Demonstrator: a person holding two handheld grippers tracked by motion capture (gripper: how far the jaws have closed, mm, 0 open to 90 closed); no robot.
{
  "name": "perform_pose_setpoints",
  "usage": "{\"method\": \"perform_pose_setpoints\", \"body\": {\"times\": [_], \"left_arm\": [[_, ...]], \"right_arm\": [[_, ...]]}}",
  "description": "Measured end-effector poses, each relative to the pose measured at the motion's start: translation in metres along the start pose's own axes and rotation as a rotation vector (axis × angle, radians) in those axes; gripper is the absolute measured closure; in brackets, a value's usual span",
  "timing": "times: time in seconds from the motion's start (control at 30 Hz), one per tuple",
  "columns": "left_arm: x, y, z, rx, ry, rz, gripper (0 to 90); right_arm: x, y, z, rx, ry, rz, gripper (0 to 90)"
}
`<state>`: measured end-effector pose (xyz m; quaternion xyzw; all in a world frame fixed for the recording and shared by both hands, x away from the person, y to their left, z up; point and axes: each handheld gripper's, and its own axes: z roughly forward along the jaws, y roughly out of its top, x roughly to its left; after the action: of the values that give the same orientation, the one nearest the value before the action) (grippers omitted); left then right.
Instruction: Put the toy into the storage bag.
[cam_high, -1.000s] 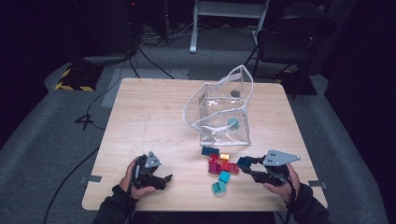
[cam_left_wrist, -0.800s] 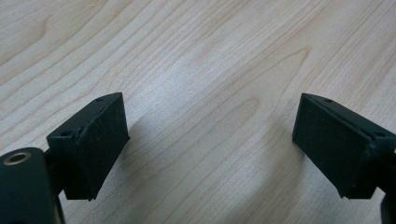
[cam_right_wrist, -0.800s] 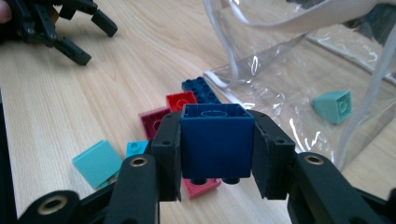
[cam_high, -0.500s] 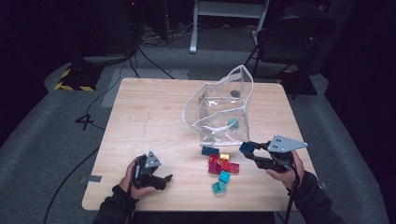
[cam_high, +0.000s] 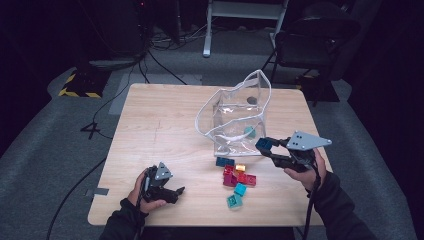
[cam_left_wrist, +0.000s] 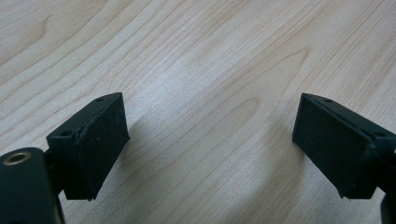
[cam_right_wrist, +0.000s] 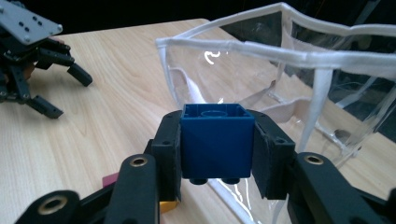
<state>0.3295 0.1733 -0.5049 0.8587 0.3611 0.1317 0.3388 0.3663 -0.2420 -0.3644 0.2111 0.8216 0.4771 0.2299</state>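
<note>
The wooden table (cam_high: 165, 125) has a wide bare stretch across its left and far-left side, and dark floor drops away past every edge. The clear plastic bag (cam_high: 240, 120) stands right of centre with its white-trimmed mouth gaping upward. Near it, toward the person, a loose cluster of building bricks (cam_high: 236, 176) lies on the wood: red, teal, blue and a yellow one.

Over on the right, the right gripper (cam_high: 265, 145) hangs above the table, just off the bag's near right corner, and the dark blue brick (cam_right_wrist: 217, 140) sits squarely between its two pads. In the right gripper view the brick's hollow underside faces up, its studs point down, and the bag's rim rises just beyond it. Both pads press flat on the brick's sides, a firm clamp.

The left gripper (cam_high: 175, 192) rests low by the table's near edge, well apart from the bricks and the bag. In the left gripper view its jaws stand spread, with bare wood grain between them and nothing held.
</note>
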Motion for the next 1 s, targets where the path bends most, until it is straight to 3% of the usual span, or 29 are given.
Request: {"method": "perform_pose_setpoints", "body": {"times": [1.0], "left_arm": [[0.0,0.0,0.0,0.0,0.0,0.0,10.7]], "right_arm": [[-0.017,0.045,0.0,-0.062,-0.053,-0.02,59.5]]}}
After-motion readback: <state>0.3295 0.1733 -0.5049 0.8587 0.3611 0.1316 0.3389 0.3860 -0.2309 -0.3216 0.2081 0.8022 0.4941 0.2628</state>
